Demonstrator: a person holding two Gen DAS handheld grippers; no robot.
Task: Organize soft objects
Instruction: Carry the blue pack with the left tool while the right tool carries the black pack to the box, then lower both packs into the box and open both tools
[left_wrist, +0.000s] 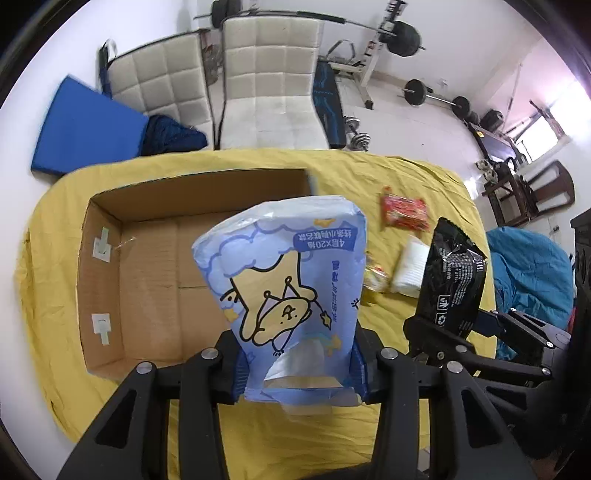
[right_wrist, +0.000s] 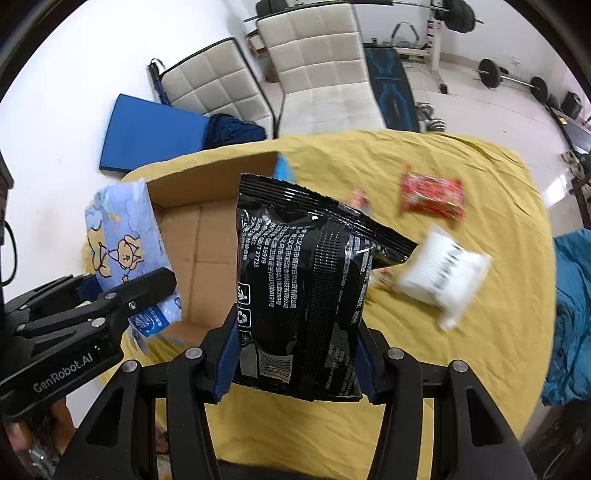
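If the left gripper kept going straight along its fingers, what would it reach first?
Probably the cardboard box: the left gripper, shut on the blue tissue pack, points steeply down toward the box's open, bare floor. Depth is unclear; the pack would touch first.

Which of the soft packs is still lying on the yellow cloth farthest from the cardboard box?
The red snack pack, lying beyond the white pack. The blue tissue pack and black bag are held in grippers.

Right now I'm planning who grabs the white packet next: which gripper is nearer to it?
Right. The right gripper, holding the black bag, sits beside the white packet; the left gripper is over by the cardboard box.
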